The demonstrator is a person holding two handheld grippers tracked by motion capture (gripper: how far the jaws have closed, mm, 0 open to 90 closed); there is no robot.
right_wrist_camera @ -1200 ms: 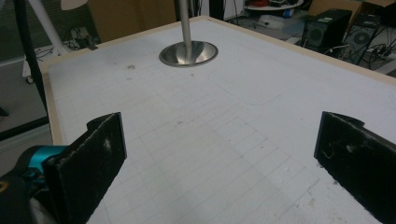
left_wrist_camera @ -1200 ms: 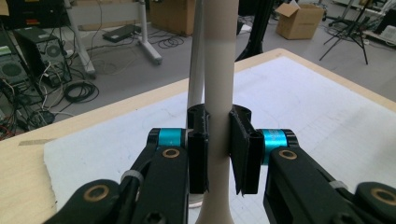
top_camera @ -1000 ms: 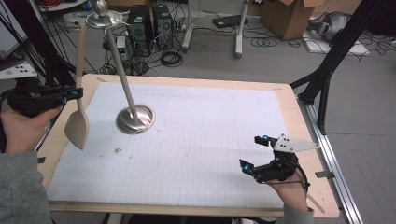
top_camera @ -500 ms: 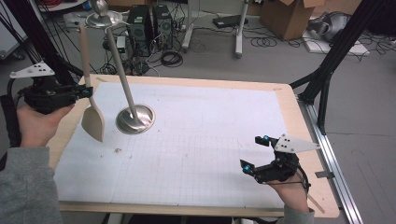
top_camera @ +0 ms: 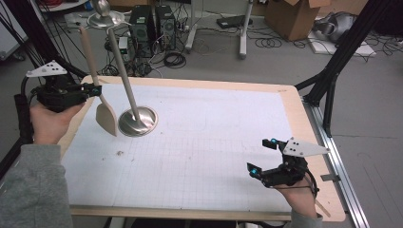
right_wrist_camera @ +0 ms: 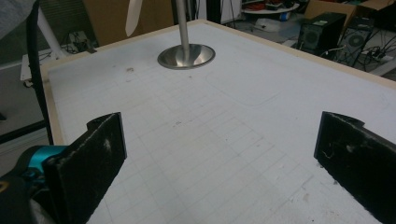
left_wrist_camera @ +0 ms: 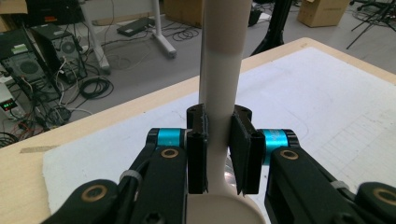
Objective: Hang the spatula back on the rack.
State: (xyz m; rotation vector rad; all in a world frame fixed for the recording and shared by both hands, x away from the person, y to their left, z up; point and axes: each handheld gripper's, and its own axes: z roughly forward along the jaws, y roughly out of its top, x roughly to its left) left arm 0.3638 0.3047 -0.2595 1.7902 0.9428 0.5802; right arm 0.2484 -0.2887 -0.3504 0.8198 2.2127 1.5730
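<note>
Left tool (top_camera: 95, 90): clamped on the spatula's handle, pads pressed to both sides of it; held in the left hand (top_camera: 47, 121) above the left rim of the tabletop.
Spatula (top_camera: 106, 118): pale wood, hanging in the air with the blade down and the handle rising up and a little left; blade just beside the stand's base on its left, clear of the mat.
Spatula in the left gripper view (left_wrist_camera: 219, 88): handle upright between the pads, wider blade end at the bottom edge.
Stand (top_camera: 138, 121): shiny round metal base on the mat near the far left corner, thin pole leaning up and left to a small dish and knob at the top.
Right tool (top_camera: 263, 156): pads wide apart, nothing between them; held low over the near right part of the tabletop in the right hand (top_camera: 300, 199).
Right gripper view: two black pads at the sides, bare gridded mat between, stand base (right_wrist_camera: 186, 56) well ahead, spatula blade tip (right_wrist_camera: 133, 16) above and left of it.
Tabletop (top_camera: 304, 123): wooden rim around a white gridded mat (top_camera: 204, 142).
</note>
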